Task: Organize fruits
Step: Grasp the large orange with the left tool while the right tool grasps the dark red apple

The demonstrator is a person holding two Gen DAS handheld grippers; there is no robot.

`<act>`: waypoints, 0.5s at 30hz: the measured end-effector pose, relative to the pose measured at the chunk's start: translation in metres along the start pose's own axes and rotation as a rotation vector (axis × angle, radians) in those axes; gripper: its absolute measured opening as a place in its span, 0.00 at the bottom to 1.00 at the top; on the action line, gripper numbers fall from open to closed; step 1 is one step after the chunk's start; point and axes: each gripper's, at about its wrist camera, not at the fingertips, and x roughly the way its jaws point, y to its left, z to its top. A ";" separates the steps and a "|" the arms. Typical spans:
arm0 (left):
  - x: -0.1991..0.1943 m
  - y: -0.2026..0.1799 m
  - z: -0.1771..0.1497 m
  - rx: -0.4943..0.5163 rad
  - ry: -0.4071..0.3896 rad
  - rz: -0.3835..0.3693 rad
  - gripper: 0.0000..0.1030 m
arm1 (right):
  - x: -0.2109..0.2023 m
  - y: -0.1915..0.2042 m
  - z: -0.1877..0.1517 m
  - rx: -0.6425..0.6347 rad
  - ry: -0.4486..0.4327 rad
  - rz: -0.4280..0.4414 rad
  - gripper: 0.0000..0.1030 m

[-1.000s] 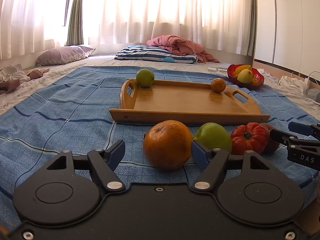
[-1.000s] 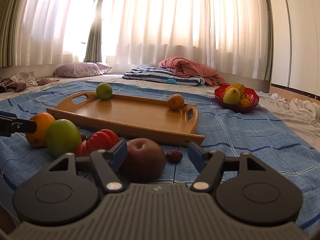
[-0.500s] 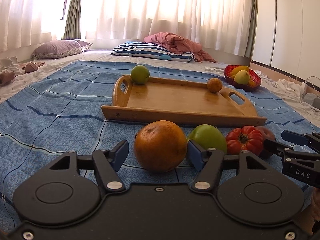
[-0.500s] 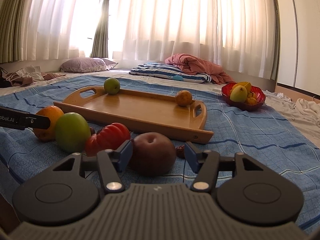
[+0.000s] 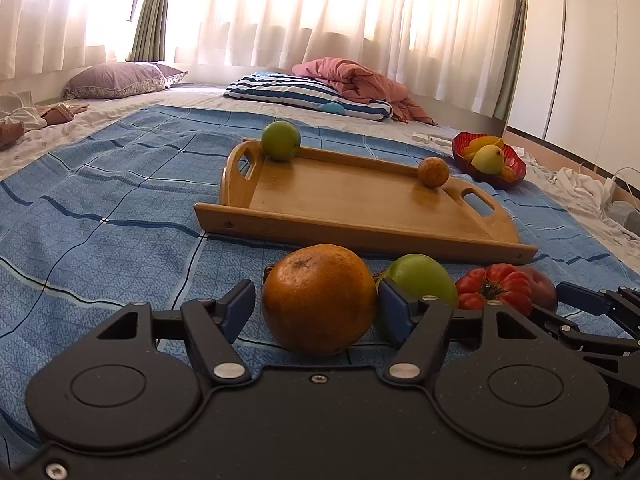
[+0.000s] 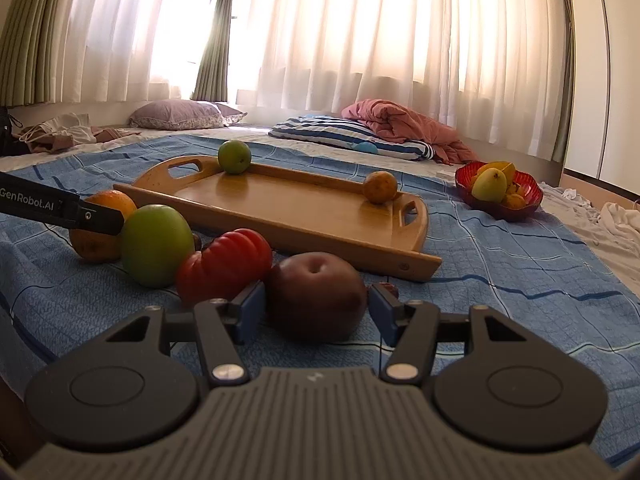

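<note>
A bright room with sheer white curtains backs a blue checked blanket spread flat. In the left wrist view, a smooth wooden tray lies with its long axis across the frame, cut-out handles at both ends; a small green fruit sits at its far left corner and a small orange fruit at its far right. Just before the tray, the dimpled, round orange rests on the blanket between the blue pads of the left gripper, whose jaws have just been opening; a gap shows at the left pad, so nothing is clamped. Beside it lie a glossy green apple and a ribbed red tomato.

In the right wrist view, the right gripper straddles a dull dark red apple, stem dimple up; jaws apart, pads beside it, with a sliver of gap visible. A red glass bowl of fruit stands well to the right.
</note>
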 end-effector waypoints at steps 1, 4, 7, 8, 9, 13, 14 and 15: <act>0.001 0.001 0.000 -0.005 0.002 0.000 0.69 | 0.000 0.000 0.000 0.001 0.000 0.003 0.63; 0.005 0.006 0.001 -0.038 0.014 -0.016 0.72 | 0.003 -0.002 0.002 0.003 0.004 0.013 0.63; 0.009 0.014 0.003 -0.091 0.033 -0.042 0.71 | 0.005 -0.005 0.002 0.012 0.011 0.031 0.67; 0.010 0.017 0.004 -0.107 0.039 -0.053 0.68 | 0.005 -0.007 0.002 0.019 0.014 0.038 0.68; 0.010 0.019 0.005 -0.124 0.047 -0.072 0.65 | 0.006 -0.009 0.002 0.028 0.017 0.045 0.70; 0.009 0.020 0.006 -0.121 0.058 -0.080 0.61 | 0.008 -0.013 0.004 0.025 0.028 0.076 0.72; 0.008 0.018 0.006 -0.119 0.057 -0.077 0.61 | 0.008 -0.014 0.004 0.021 0.032 0.083 0.72; 0.008 0.018 0.006 -0.115 0.056 -0.074 0.61 | 0.009 -0.015 0.005 0.016 0.038 0.091 0.72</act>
